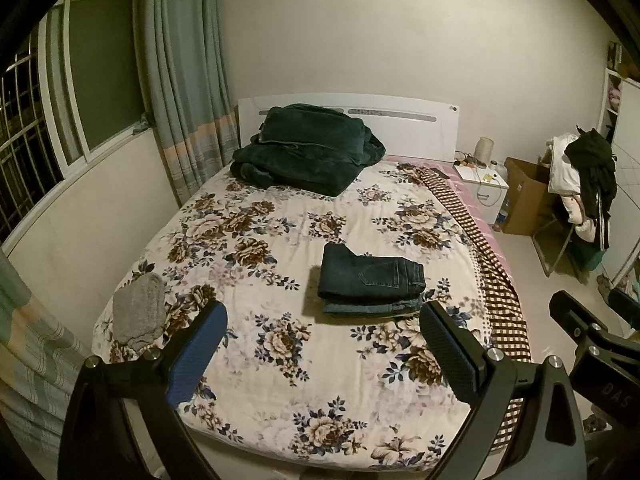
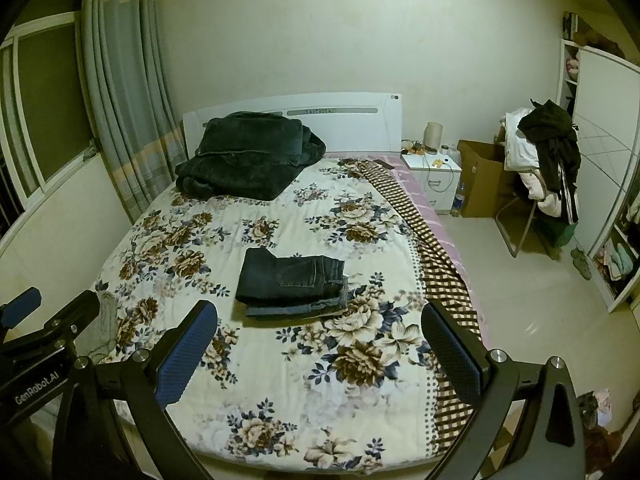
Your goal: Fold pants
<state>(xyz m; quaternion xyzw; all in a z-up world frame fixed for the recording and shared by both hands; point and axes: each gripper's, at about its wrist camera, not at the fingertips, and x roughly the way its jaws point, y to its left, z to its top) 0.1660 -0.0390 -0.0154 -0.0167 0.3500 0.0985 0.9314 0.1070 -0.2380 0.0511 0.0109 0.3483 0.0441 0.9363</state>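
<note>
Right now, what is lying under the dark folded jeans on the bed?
Under the dark folded jeans a lighter blue folded denim garment shows at the front edge, on the floral bedspread. How much of it lies beneath is covered.

Dark denim pants (image 1: 370, 274) (image 2: 290, 276) folded flat, stacked atop lighter folded pair, mid-bed.

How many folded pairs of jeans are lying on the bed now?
2, in one stack mid-bed: the dark jeans on top, the lighter blue jeans underneath. The dark green blanket near the headboard may hide more.
</note>
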